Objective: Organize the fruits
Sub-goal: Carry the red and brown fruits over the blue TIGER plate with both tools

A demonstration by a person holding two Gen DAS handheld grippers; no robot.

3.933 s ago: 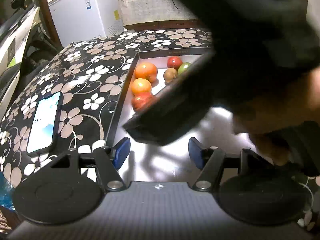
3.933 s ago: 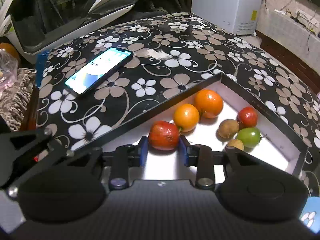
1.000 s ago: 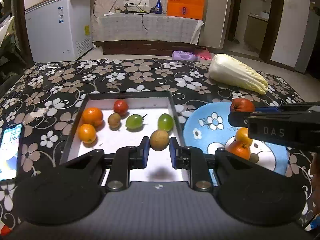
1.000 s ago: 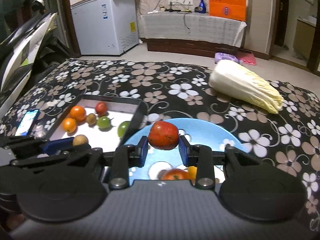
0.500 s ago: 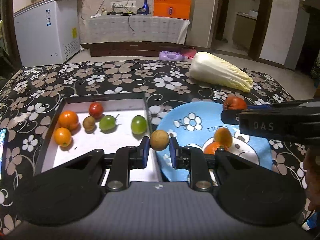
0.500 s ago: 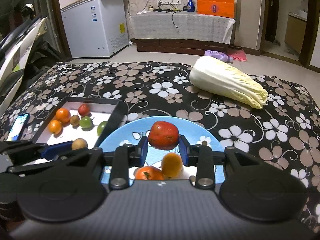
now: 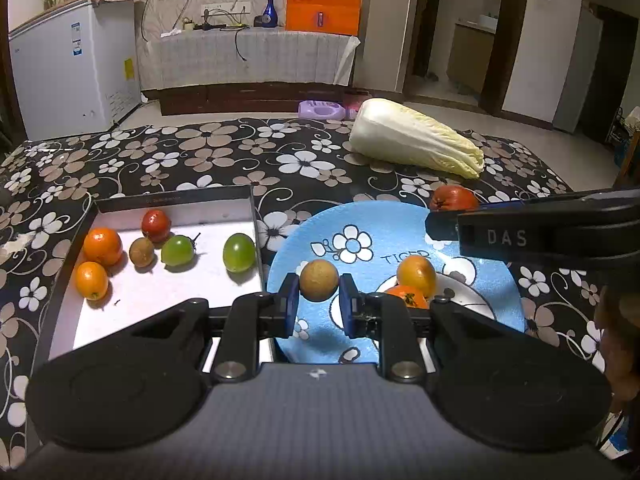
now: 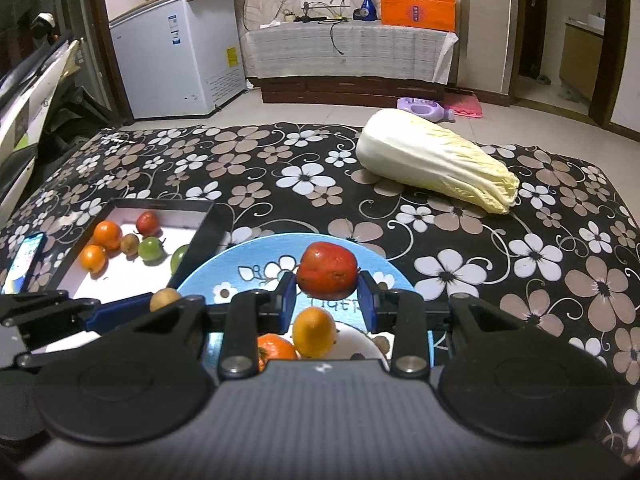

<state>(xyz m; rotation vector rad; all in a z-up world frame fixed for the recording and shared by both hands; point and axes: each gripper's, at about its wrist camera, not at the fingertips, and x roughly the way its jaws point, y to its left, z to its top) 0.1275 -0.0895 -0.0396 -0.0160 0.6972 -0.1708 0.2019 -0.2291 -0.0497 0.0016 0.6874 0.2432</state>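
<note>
Both grippers carried fruit from white tray (image 7: 160, 300) over round blue plate (image 7: 360, 224). L gripper (image 7: 319, 304) pinches small brown fruit (image 7: 319, 280); R gripper (image 8: 327, 300) pinches red fruit (image 8: 328, 270). Plate lies directly below both; L nearer tray-side rim.

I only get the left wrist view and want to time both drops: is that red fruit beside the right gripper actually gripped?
Observer: Yes. The right wrist view shows the right gripper shut on the red fruit, one pad on each side.
Operator: Good; my left gripper has the brown fruit. Anything left of the tray I can't see?
Observer: A phone, screen lit, lies on the floral cloth just left of the tray.
Operator: And beyond it?
Observer: What looks like a white scooter stands off the cloth's left edge.
</note>
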